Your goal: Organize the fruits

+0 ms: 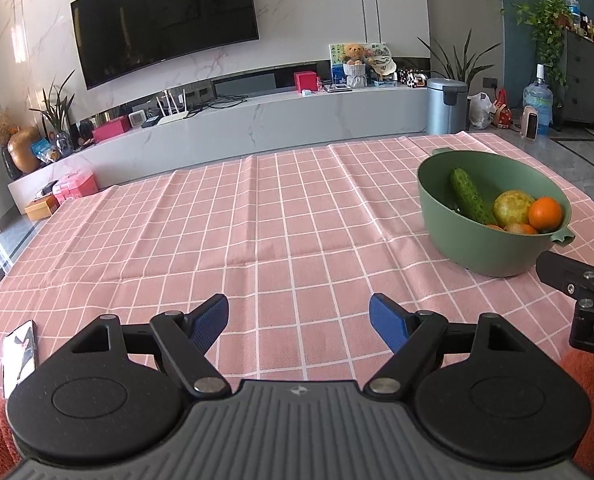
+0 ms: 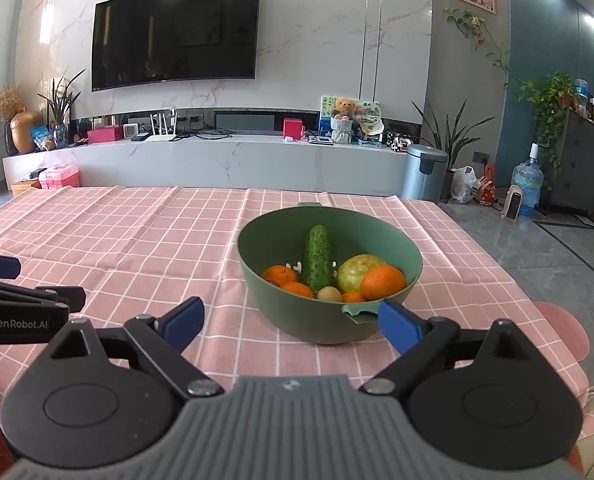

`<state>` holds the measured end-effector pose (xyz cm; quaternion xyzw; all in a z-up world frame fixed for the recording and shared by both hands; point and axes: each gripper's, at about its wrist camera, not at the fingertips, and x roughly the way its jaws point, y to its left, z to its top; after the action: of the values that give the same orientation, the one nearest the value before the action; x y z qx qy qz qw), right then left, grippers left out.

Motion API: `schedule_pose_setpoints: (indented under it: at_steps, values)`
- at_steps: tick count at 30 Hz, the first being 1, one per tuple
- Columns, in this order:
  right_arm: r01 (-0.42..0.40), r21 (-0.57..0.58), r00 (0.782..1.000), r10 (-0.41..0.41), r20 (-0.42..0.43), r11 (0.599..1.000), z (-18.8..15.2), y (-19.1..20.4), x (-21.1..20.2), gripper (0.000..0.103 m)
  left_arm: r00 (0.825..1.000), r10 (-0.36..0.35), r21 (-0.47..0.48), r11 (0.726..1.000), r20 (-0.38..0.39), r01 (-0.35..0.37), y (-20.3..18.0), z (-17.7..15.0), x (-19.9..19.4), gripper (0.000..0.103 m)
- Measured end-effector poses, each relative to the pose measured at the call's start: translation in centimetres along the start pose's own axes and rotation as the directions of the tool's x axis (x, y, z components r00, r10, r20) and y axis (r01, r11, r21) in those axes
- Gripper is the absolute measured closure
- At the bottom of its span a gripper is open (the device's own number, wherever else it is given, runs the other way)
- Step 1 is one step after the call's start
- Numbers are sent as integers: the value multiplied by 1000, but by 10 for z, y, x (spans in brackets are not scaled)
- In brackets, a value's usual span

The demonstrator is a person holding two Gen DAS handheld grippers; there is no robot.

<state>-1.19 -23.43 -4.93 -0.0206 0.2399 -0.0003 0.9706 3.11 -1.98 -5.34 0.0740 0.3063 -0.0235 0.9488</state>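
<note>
Nearest to me, my left claw spreads wide, its ribbed blue pads gripping nothing, with only pink checked cloth between them. The grey housing below is ridged plastic, flanked by round matte-black discs. My right claw gapes just as wide and empty; its right-hand pad sits just in front of the bowl's notched lip, though I cannot tell if it touches. At the left edge of the right view I see the other claw's black arm, printed "GenRobot.AI". A phone lies flat on the tabletop by my left side.

A little farther, the green bowl rests on the creased cloth, smooth, round and matte, with small handles. All the produce is inside it: a bumpy dark-green cucumber leaning up the far wall, glossy oranges around it, a dull yellow-green round fruit and a small tan one.

Beyond the tabletop I see a brushed-metal bin, a white marble console carrying a teddy bear, and a curved black television on the veined marble wall.
</note>
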Motion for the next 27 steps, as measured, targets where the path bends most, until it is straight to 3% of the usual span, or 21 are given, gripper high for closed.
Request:
schedule_pose_setpoints:
  at_steps: [27]
  values:
    - [-7, -13, 1000, 7, 5, 1000, -4, 0, 0, 13, 1000, -4, -2, 1000, -1, 4, 0, 1, 0, 9]
